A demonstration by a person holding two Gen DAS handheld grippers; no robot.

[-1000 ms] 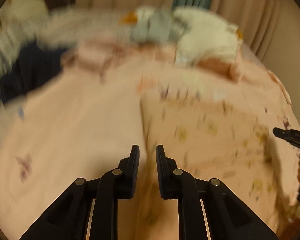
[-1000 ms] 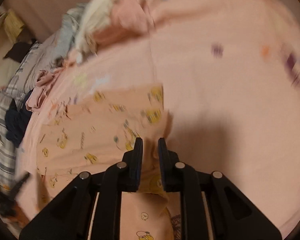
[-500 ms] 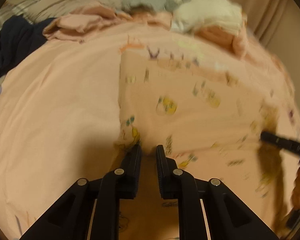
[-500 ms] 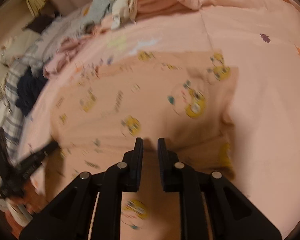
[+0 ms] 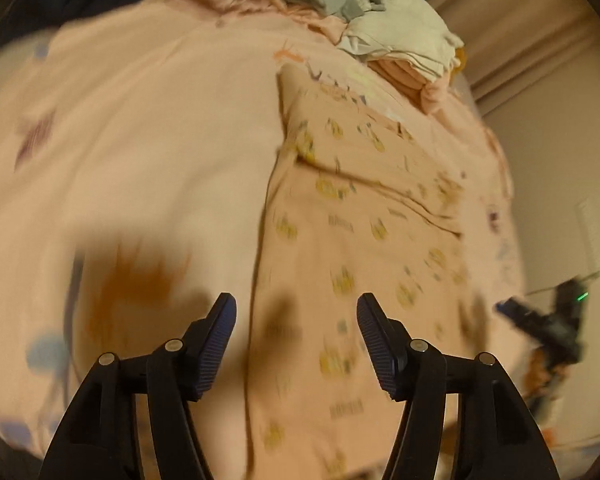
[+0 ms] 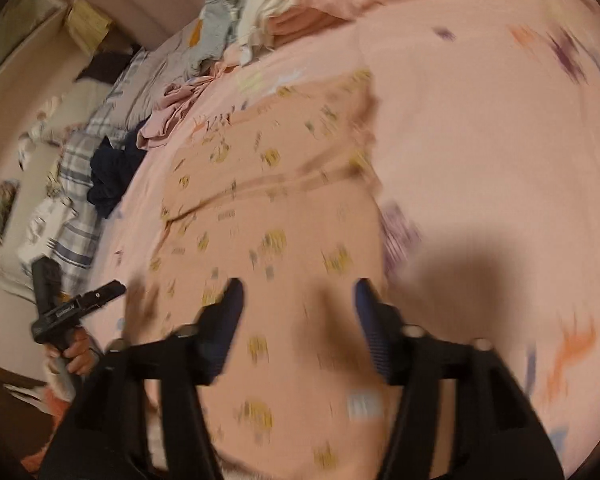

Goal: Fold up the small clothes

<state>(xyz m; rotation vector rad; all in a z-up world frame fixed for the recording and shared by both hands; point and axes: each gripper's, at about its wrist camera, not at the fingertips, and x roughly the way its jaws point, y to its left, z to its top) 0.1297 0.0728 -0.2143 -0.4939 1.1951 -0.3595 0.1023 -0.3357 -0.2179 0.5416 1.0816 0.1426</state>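
On the bed [image 6: 500, 140], a navy garment [image 6: 112, 176] lies at the left edge, with a heap of clothes [image 5: 384, 36] along the far side. The left tool [image 5: 296, 332] hangs over the left border of the peach printed cloth [image 5: 364, 232], its jaws just sprung apart and gripping nothing. The cloth lies flat with one fold across it. The right tool [image 6: 298, 320], over the near right corner, has likewise just opened, empty.
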